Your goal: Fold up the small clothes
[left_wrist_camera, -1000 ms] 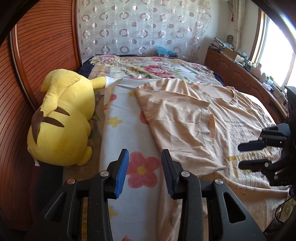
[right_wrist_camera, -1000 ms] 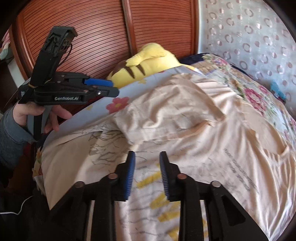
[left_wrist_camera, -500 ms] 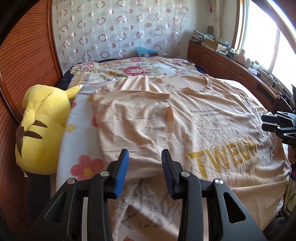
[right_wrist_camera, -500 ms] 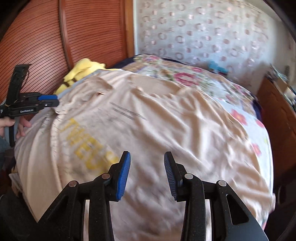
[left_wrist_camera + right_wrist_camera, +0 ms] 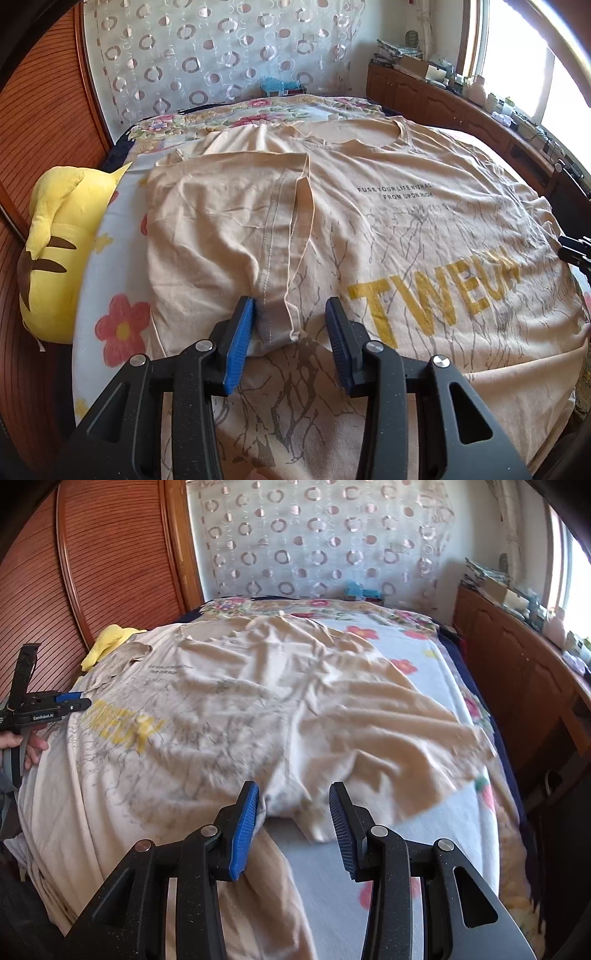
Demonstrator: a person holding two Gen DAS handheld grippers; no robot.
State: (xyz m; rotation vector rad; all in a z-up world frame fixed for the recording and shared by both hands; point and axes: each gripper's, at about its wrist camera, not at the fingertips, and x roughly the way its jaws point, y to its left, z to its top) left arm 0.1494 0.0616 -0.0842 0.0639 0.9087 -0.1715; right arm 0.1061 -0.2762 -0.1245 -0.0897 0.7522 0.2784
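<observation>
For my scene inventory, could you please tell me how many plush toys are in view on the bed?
1: a yellow plush toy at the bed's left edge beside the T-shirt. Others may be hidden.

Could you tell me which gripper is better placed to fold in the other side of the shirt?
Right. The right gripper hangs open over the unfolded edge of the shirt; the left gripper is over the sleeve already folded in, on the opposite side.
</observation>
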